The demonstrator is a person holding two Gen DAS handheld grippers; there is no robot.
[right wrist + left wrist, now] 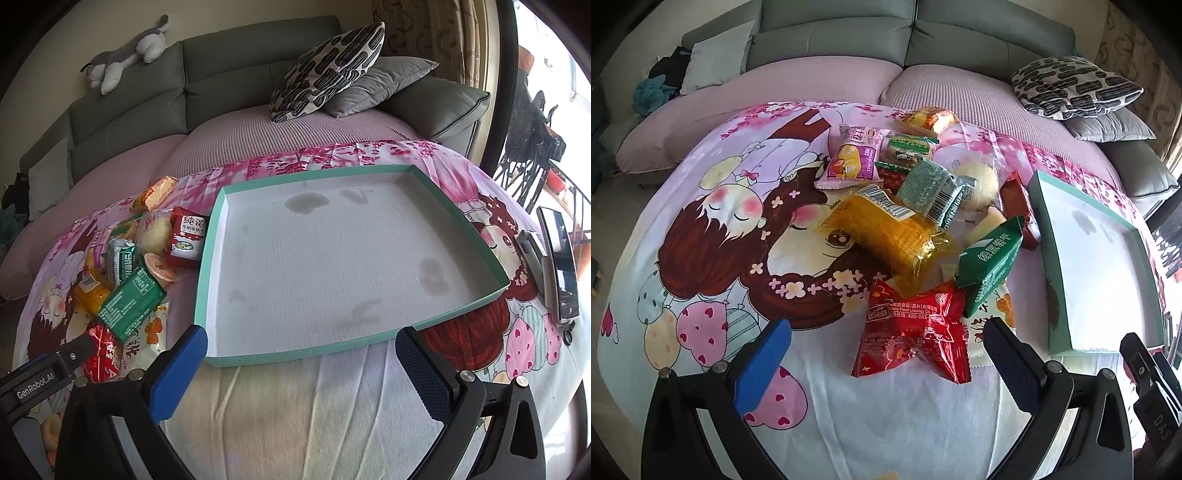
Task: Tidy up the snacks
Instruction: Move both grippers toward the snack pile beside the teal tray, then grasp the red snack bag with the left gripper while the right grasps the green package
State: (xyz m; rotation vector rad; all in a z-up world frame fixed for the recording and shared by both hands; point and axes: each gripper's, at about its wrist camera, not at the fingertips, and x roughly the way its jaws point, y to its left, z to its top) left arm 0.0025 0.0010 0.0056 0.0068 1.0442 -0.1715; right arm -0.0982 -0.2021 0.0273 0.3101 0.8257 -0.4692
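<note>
Cartoon-print cloth, teal tray, snack pile, grey sofa

- Snacks lie heaped on the cloth, left of the tray.
- Phone lies right of the tray.
- 2 pillows sit behind, on the sofa.

left gripper: jaws wide apart, holding nothing, just short of the tray
right gripper: jaws wide apart, holding nothing, at the tray's near edge
</note>
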